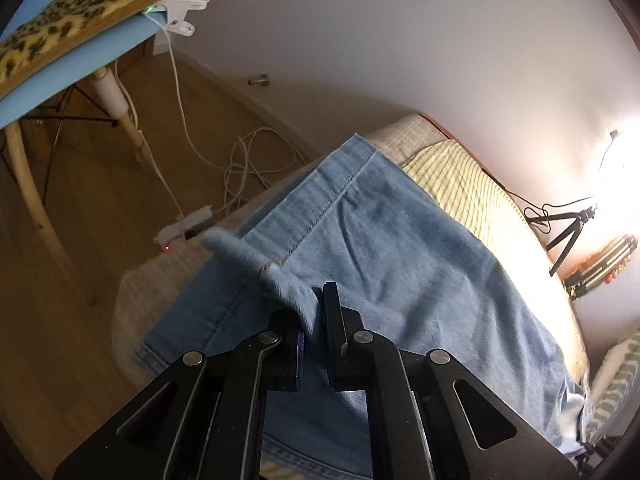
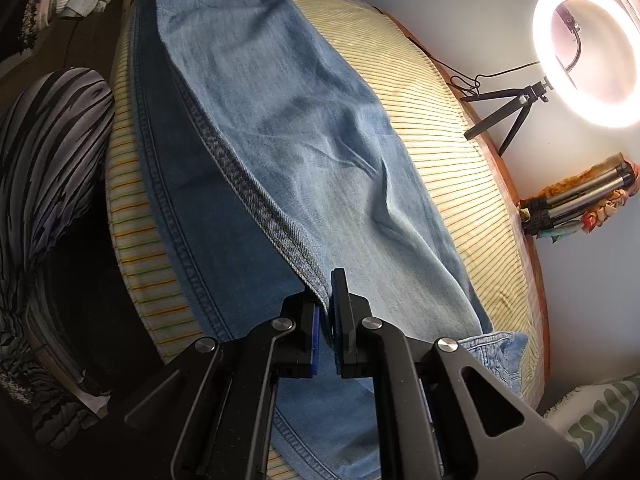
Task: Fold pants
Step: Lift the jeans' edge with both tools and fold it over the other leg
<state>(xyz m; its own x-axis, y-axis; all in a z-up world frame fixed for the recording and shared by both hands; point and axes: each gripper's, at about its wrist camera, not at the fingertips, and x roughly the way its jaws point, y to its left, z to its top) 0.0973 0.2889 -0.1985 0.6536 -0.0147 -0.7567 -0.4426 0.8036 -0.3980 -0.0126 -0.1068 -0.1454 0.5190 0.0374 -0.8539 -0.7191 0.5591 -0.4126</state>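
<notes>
The pants (image 2: pixel 288 128) lie along the striped bed (image 2: pixel 460 152), one leg folded over the other, while the left gripper (image 1: pixel 316 320) pinches a raised corner near the hem and the right gripper (image 2: pixel 325 312) pinches the seam edge directly ahead of it.

place: home bedroom | cues: striped yellow-green mattress (image 2: pixel 460 168); blue wooden-legged chair (image 1: pixel 60 80); glowing white ring light (image 2: pixel 588 52); wood floor (image 1: pixel 80 220)
</notes>
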